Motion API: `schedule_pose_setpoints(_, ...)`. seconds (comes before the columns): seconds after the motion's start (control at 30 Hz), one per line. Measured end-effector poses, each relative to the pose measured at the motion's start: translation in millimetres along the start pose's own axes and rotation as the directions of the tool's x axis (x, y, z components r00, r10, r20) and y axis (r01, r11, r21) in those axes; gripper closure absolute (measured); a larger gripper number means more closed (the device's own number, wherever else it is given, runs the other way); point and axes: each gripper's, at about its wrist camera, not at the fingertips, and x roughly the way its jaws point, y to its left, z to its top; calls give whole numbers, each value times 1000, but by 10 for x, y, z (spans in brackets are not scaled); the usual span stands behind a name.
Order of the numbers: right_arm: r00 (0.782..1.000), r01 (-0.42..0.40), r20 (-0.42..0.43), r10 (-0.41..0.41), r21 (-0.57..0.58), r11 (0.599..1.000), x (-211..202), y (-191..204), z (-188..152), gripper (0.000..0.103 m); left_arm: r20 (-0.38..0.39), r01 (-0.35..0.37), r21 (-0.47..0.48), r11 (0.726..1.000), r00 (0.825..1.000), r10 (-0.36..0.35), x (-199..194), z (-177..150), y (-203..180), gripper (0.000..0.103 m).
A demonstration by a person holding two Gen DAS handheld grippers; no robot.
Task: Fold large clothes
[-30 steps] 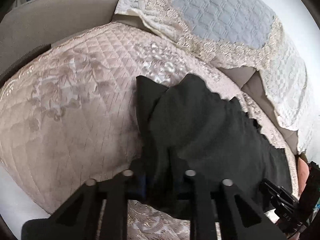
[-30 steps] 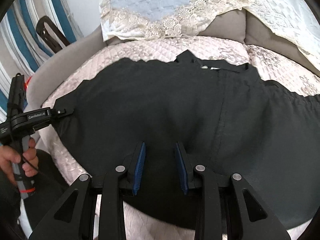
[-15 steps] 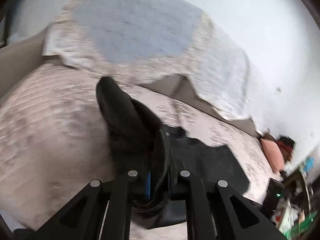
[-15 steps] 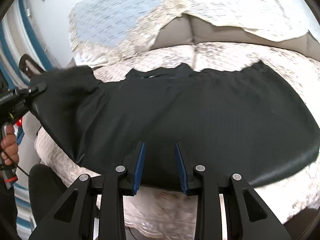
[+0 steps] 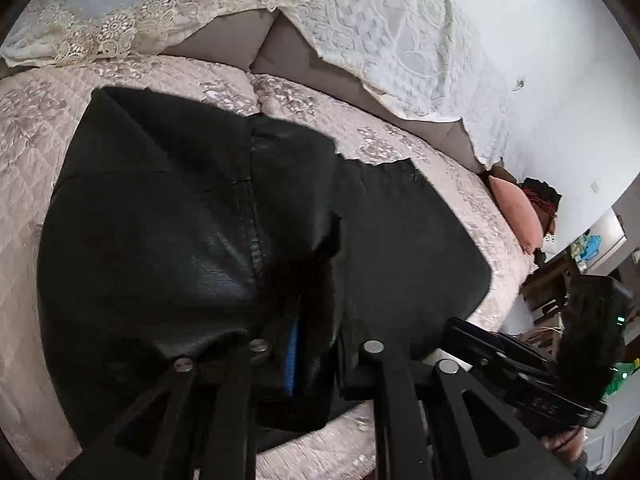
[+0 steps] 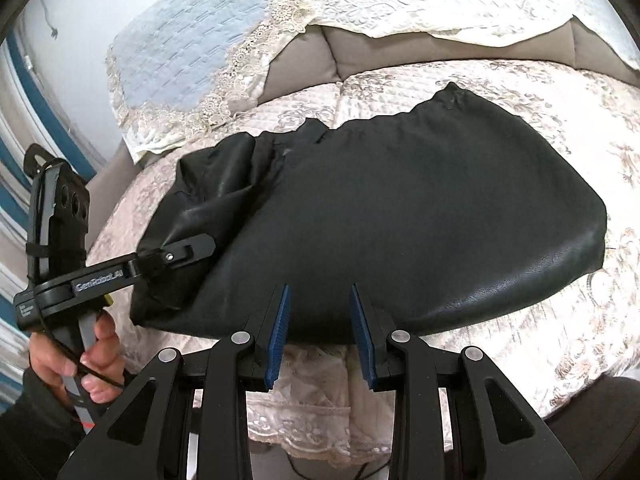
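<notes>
A large black leather-like garment (image 6: 420, 216) lies on the quilted beige sofa seat (image 6: 580, 120). My left gripper (image 5: 316, 340) is shut on the garment's left edge (image 5: 168, 216) and holds that flap folded over toward the middle. In the right wrist view the left gripper (image 6: 188, 252) sits at the garment's left end, the cloth bunched around its fingers. My right gripper (image 6: 320, 316) is open and empty, hovering just above the garment's near edge, with blue pads (image 6: 280, 320) apart.
Lace-trimmed pale blue and white covers (image 6: 192, 48) drape the grey sofa back (image 6: 304, 64). The seat cover's lace hem (image 6: 312, 420) hangs over the front edge. A pink cushion (image 5: 516, 212) lies at the sofa's far right end, with cluttered furniture (image 5: 588, 256) beyond.
My left gripper has carried the garment's left side up and over to the right, folding it onto the middle. My right gripper stayed open and drew back slightly toward the near edge.
</notes>
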Motion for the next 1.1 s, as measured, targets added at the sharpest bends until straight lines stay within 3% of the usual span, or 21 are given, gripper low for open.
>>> schedule_pose_setpoints(0.03,1000,-17,5,17,5,1000,-2,14,27,71,-3,13,13,1000,1000,-13,-70,5,-26,75)
schedule_pose_setpoints(0.1,998,-57,16,56,21,998,-1,50,95,70,7,35,58,998,999,-36,-198,5,-126,72)
schedule_pose_setpoints(0.2,989,-148,31,146,64,987,5,108,211,57,63,56,108,993,996,-63,-507,27,-210,69)
schedule_pose_setpoints(0.27,977,-211,31,209,87,974,46,149,287,53,119,15,95,995,993,-27,-673,66,-136,65)
schedule_pose_setpoints(0.4,964,-265,-7,267,98,959,264,266,429,52,155,-142,-3,990,978,140,-736,203,275,64)
schedule_pose_setpoints(0.57,965,-190,-159,209,129,973,738,296,359,55,129,-191,-83,978,971,200,-650,224,628,64)
schedule_pose_setpoints(0.63,966,-171,-170,193,135,976,807,257,258,79,119,-182,-83,980,974,191,-612,213,641,64)
schedule_pose_setpoints(0.87,970,-158,-162,180,136,978,764,215,124,83,128,-166,-30,986,977,169,-353,500,456,64)
schedule_pose_setpoints(0.97,971,-156,-160,175,126,980,755,209,122,83,89,-174,-3,985,981,174,-100,605,466,64)
schedule_pose_setpoints(1.03,972,-151,-161,169,119,981,750,205,115,83,31,-188,-21,982,981,189,95,569,515,64)
schedule_pose_setpoints(1.1,973,-150,-160,166,111,983,753,231,119,83,26,-199,-16,980,980,199,201,500,540,64)
